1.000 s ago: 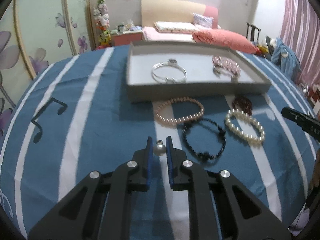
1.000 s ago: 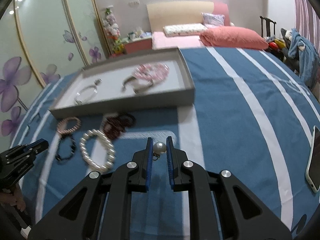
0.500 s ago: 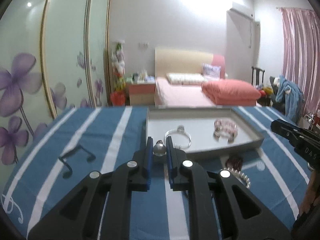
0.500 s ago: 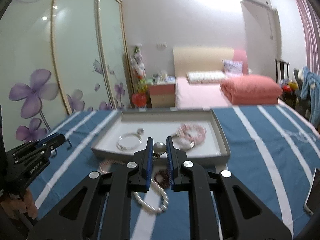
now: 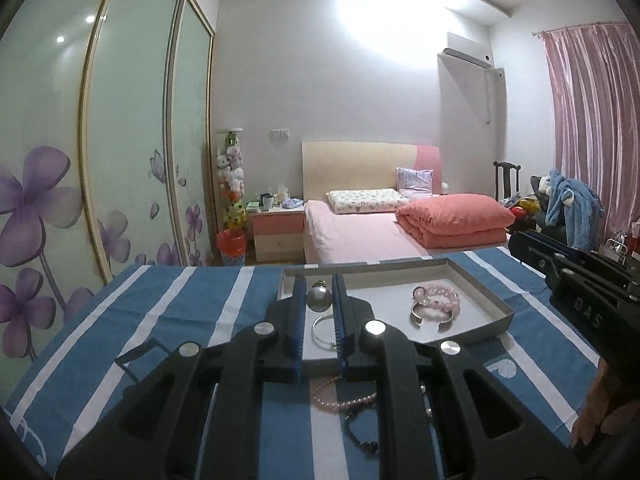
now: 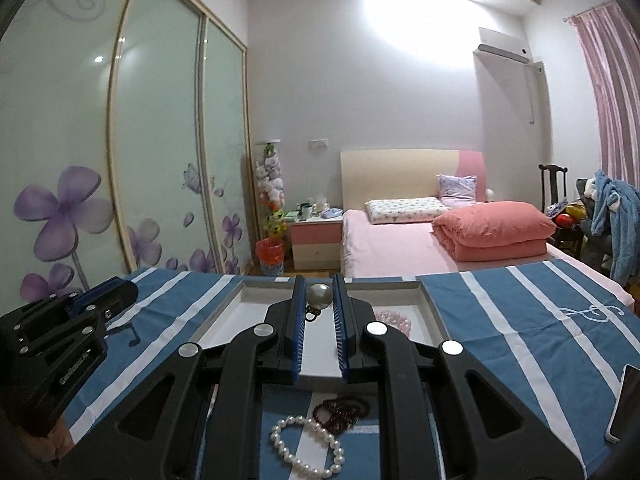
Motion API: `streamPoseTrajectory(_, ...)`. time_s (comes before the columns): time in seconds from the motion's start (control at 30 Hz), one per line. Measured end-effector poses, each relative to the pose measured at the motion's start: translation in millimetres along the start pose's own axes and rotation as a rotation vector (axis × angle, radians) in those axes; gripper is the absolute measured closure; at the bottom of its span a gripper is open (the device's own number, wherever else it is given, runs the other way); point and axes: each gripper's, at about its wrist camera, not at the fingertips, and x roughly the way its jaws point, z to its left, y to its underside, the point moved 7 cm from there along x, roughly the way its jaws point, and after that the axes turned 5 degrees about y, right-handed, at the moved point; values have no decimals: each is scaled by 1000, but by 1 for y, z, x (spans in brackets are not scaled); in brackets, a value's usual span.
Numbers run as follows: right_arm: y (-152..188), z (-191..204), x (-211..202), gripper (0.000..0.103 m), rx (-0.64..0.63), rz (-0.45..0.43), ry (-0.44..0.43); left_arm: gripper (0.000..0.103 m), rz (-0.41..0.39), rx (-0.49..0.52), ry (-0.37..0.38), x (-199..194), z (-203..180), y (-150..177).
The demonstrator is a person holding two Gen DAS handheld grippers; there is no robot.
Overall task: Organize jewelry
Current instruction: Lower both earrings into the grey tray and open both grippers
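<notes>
Left wrist view: a silver bead earring [image 5: 319,298] is pinched between the blue pads of the left tool [image 5: 317,300], held above the near edge of the grey tray [image 5: 486,300] on the striped counter [image 5: 180,308]. Right wrist view: a pearl earring [image 6: 319,295] is likewise clamped in the right tool [image 6: 318,298], raised above the tray [image 6: 430,312].

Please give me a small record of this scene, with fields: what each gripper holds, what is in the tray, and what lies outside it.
left gripper: shut on a pearl earring
right gripper: shut on a second pearl earring
grey tray: silver bangle, pink bead bracelet
on striped cloth, outside tray: white pearl bracelet, dark red bracelet, pink pearl bracelet, black bracelet
</notes>
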Motion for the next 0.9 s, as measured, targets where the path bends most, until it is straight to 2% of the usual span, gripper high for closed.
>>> streamPoseTrajectory(0.3,-6,-8,3,89,8,-27,27,89,-34,9,20,6,-9,-8)
streamPoseTrajectory(0.73,-8,-10,14,89,10,-32,47,89,-21,1,31,23,-8,-9)
streamPoseTrajectory(0.9,-10,-14,26,89,8,-20,44,89,-5,-11,33,43,-5,-10)
